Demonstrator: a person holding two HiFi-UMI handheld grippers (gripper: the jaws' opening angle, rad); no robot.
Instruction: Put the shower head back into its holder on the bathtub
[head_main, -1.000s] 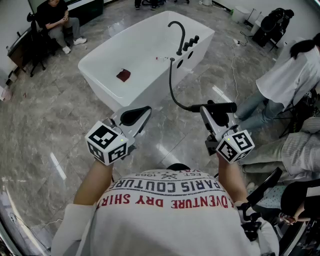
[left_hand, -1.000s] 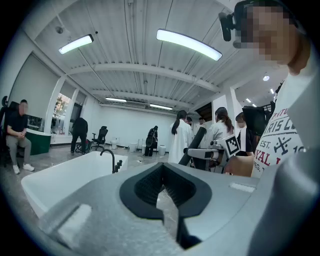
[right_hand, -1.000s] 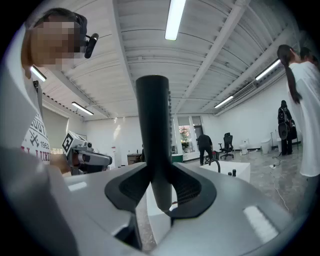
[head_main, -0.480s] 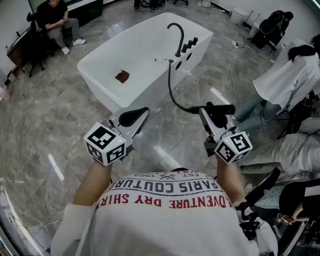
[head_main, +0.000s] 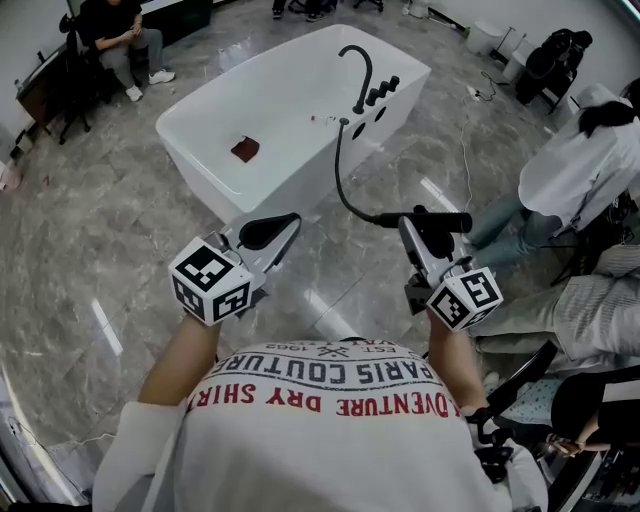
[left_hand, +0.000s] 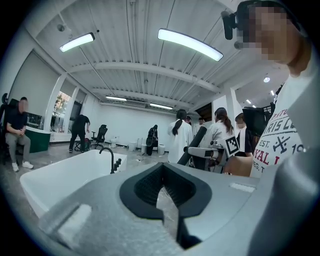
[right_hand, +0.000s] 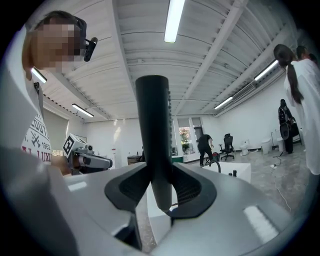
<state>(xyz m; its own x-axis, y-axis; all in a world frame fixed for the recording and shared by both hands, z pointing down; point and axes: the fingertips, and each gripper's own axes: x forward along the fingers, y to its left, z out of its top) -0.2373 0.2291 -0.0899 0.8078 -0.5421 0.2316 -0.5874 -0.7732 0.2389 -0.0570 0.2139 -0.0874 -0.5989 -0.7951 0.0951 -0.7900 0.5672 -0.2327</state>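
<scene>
The white bathtub (head_main: 230, 120) stands on the floor ahead, with a black curved faucet (head_main: 358, 68) and black knobs (head_main: 381, 92) on its right rim. A black hose (head_main: 344, 178) runs from that rim down to the black shower head (head_main: 440, 217). My right gripper (head_main: 413, 224) is shut on the shower head's handle (right_hand: 154, 145), which crosses its jaws and is held well short of the tub. My left gripper (head_main: 283, 224) hangs beside it on the left, shut with nothing in it (left_hand: 161, 169). Both grippers point toward the tub.
Grey marble floor (head_main: 90, 230) lies between me and the tub. A small dark red thing (head_main: 245, 150) lies inside the tub. People sit and stand at the right (head_main: 575, 170), and one sits at the far left (head_main: 115, 35). A cable (head_main: 465, 150) trails on the floor right of the tub.
</scene>
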